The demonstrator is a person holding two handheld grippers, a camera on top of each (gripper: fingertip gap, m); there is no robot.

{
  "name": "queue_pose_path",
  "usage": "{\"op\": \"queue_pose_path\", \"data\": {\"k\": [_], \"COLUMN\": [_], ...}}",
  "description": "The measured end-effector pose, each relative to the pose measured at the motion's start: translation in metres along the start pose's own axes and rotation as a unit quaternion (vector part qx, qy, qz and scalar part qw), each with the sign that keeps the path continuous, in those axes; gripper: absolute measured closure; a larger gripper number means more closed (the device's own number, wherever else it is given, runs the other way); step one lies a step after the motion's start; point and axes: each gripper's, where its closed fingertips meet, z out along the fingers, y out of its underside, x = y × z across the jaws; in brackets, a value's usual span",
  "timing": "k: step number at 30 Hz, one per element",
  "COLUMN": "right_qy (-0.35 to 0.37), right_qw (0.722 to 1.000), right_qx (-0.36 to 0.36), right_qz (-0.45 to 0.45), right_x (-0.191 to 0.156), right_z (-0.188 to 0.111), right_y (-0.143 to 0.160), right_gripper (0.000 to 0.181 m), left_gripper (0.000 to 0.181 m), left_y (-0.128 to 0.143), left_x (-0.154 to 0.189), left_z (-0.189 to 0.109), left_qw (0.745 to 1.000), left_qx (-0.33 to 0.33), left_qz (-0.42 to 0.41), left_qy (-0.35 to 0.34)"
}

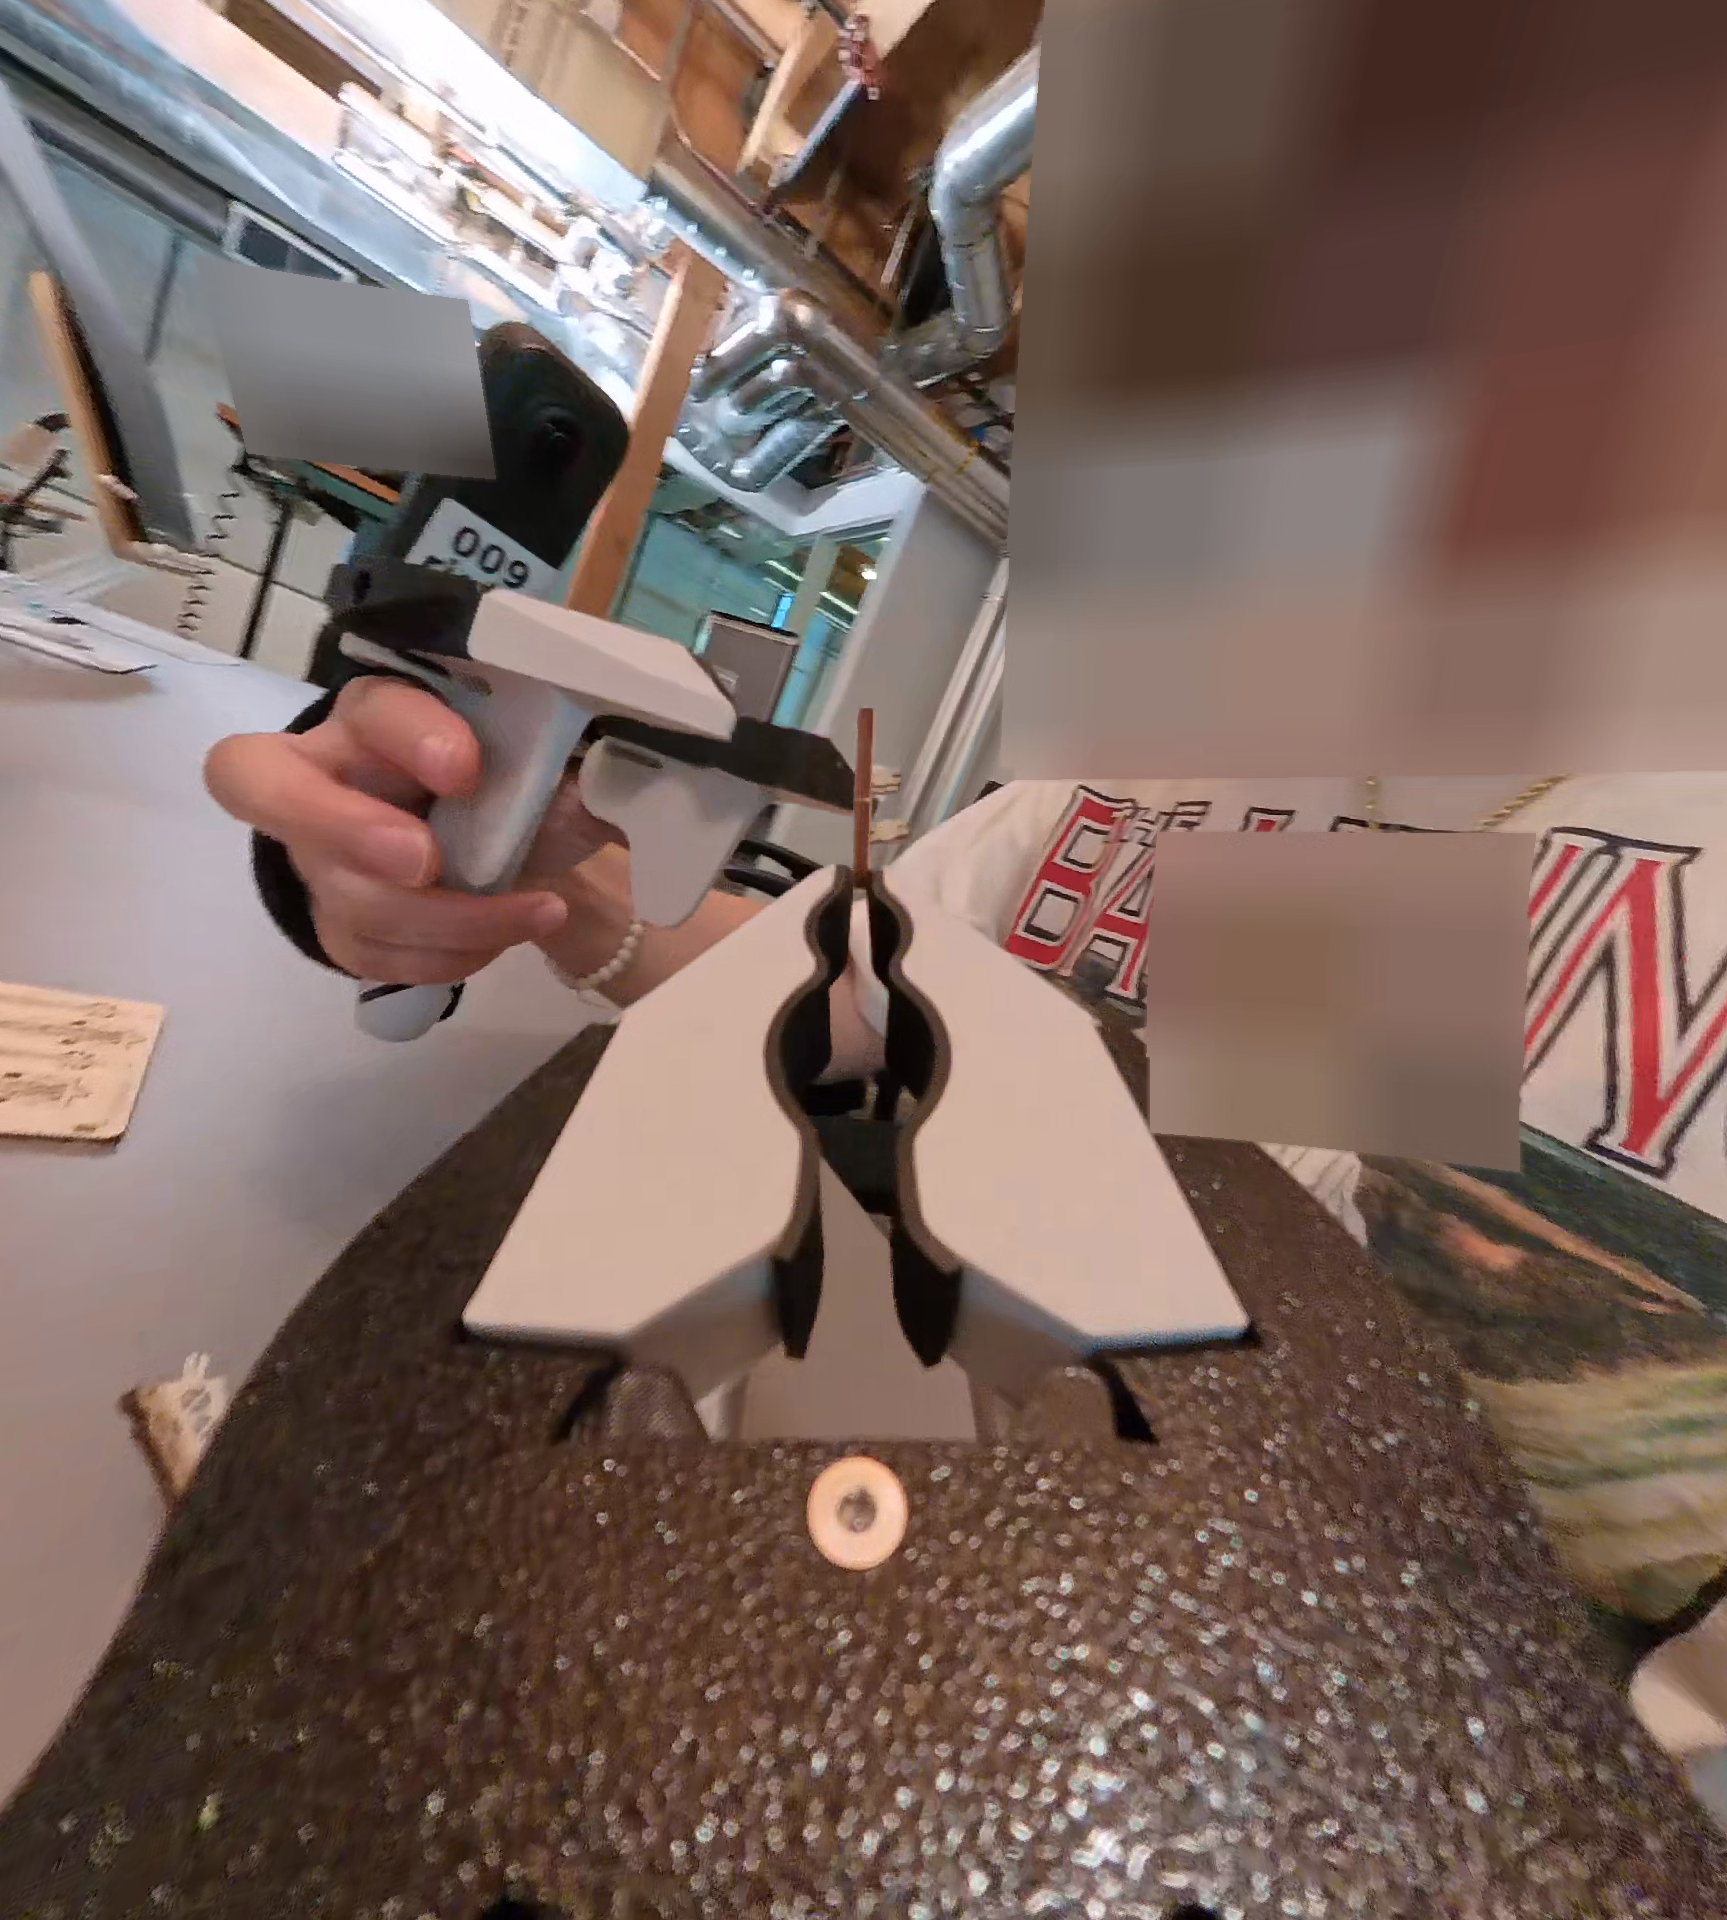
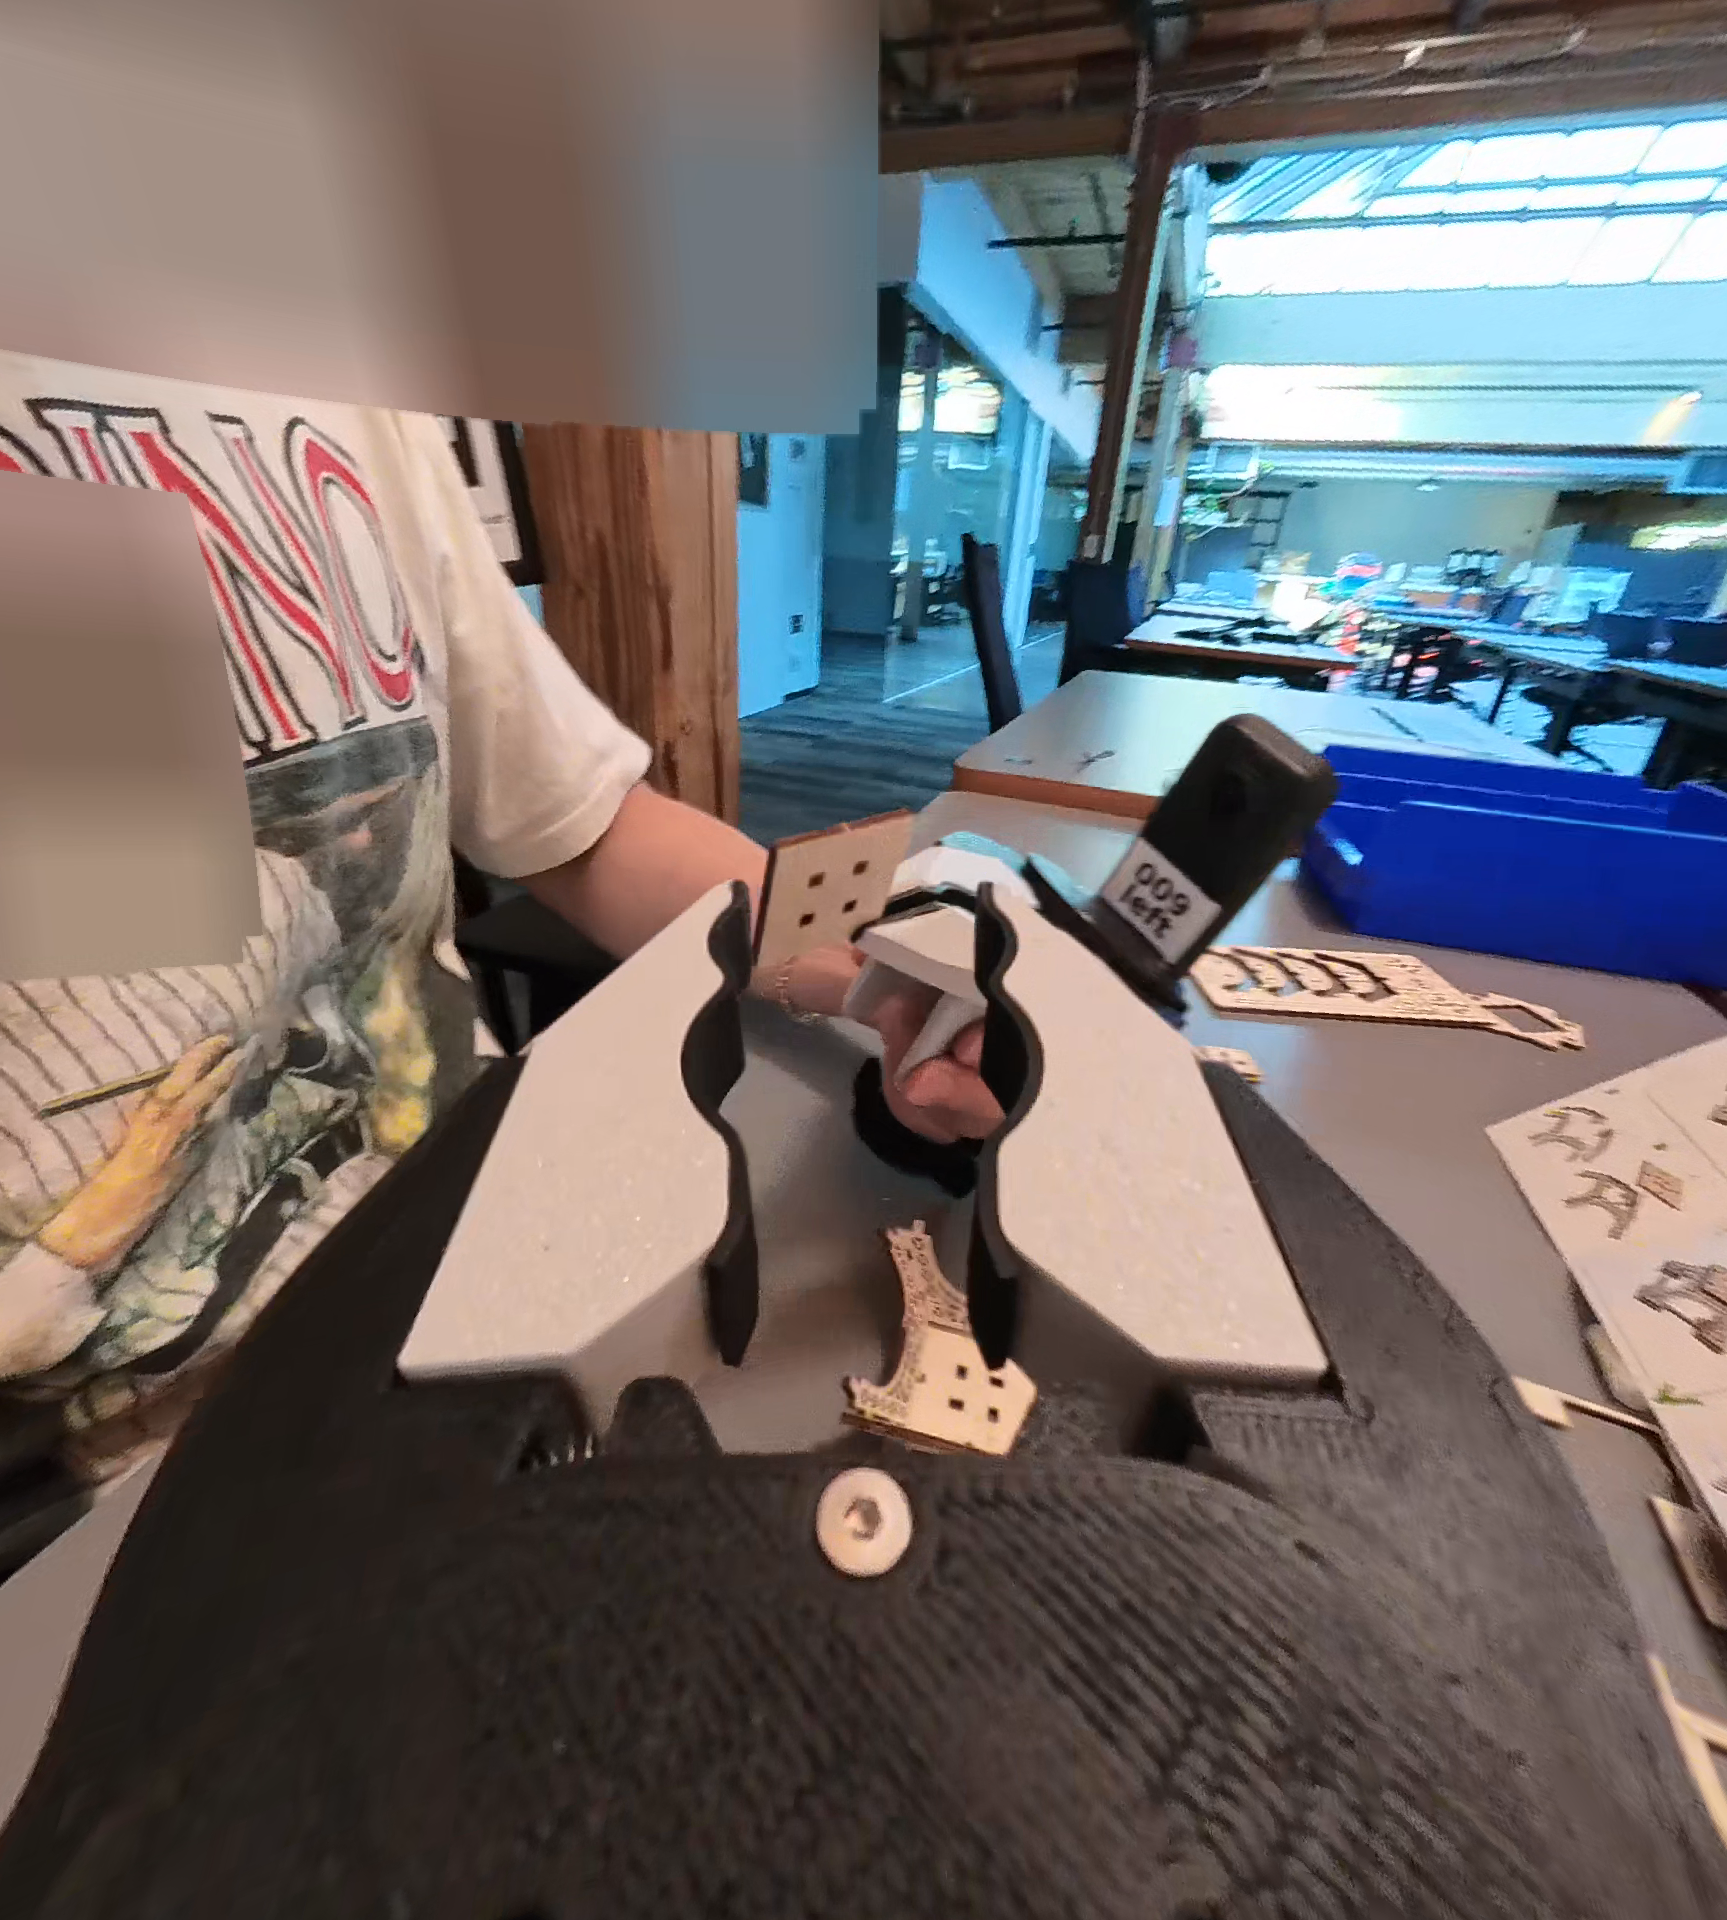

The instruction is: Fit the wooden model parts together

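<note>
Left wrist view, left tool [image 1: 860, 894] pinching wooden panel [image 1: 864, 800]

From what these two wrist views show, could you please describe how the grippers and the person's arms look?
Each gripper, left gripper and right gripper, has light grey angular fingers lined with wavy black pads on a dark textured body with a pale central screw. A black camera pod bearing a white label tops each. The person wears a white printed short-sleeved T-shirt and a bead bracelet.

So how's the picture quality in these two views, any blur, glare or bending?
Left wrist view: the thin wooden plate is sharp, the background pipes smeared. Right wrist view: the skylights are blown out, and the table edge bows from the wide lens.
</note>
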Motion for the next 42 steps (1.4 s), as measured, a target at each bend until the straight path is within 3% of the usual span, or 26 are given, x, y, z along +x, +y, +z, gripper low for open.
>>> {"op": "queue_pose_path", "data": {"k": [10,17,23,28,32,36,42], "right_qy": [-0.097,-0.142,-0.119,-0.076,-0.068,-0.061,-0.1], "right_qw": [0.994,0.987,0.986,0.982,0.979,0.977,0.975], "right_qx": [-0.053,-0.068,-0.115,-0.171,-0.193,-0.206,-0.185], "right_qz": [0.005,0.004,-0.02,-0.032,-0.018,0.014,0.066], "right_x": [-0.02,-0.025,-0.01,0.004,0.007,0.012,0.009], "right_z": [0.018,0.02,0.019,0.015,0.01,0.005,0.005], "right_y": [0.003,-0.001,0.006,0.029,0.046,0.061,0.068], "right_gripper": [0.141,0.15,0.151,0.151,0.151,0.151,0.151], "left_gripper": [0.181,0.181,0.18,0.179,0.166,0.164,0.168], "left_y": [0.0,0.002,-0.003,0.006,0.011,0.004,0.017], "left_x": [0.012,0.008,-0.011,-0.033,-0.049,-0.052,-0.036], "left_z": [0.009,0.009,0.001,-0.013,-0.028,-0.045,-0.045], "left_qw": [0.997,0.996,0.997,0.99,0.97,0.933,0.865], "left_qx": [-0.023,-0.045,-0.052,-0.094,-0.135,-0.172,-0.282], "left_qz": [0.018,0.029,0.05,0.072,0.109,0.192,0.314], "left_qy": [0.073,0.075,0.006,-0.08,-0.17,-0.251,-0.271]}}
